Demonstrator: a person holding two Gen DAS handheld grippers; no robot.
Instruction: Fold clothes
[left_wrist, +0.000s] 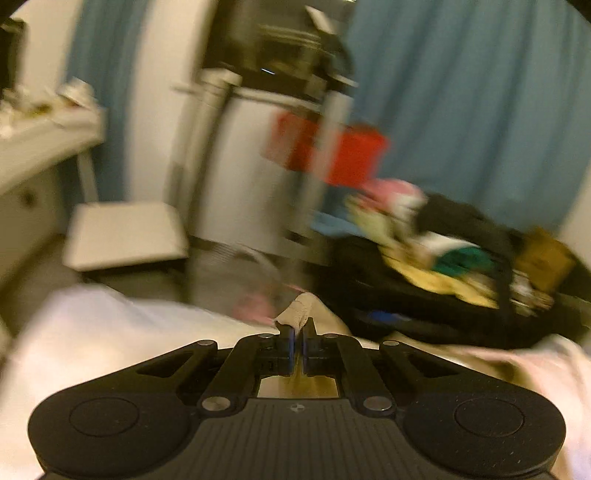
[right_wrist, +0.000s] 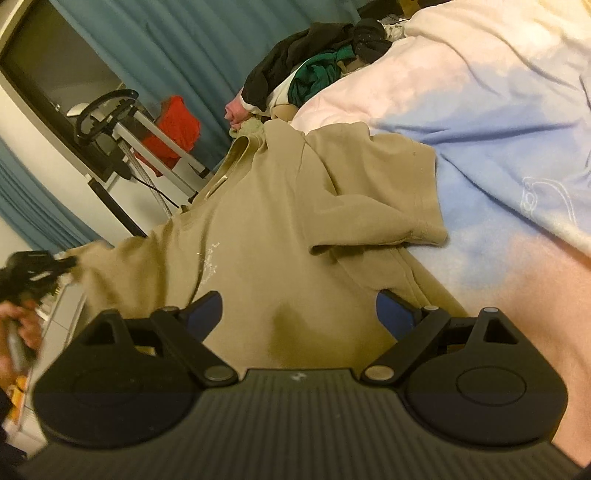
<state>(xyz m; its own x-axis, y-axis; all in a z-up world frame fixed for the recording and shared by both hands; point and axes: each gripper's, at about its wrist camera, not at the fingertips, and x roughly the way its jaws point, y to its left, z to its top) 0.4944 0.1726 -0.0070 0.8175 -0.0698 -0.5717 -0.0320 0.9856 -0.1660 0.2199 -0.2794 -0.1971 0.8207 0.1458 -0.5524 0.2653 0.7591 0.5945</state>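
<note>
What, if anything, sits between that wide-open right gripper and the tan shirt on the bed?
Nothing visible. The right gripper hangs open directly over the tan shirt, fabric showing between its fingers. The left gripper already pinches a corner.

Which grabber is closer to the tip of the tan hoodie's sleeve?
Left. The left gripper is pinching the sleeve tip; the right gripper hovers open over the tan hoodie body.
</note>
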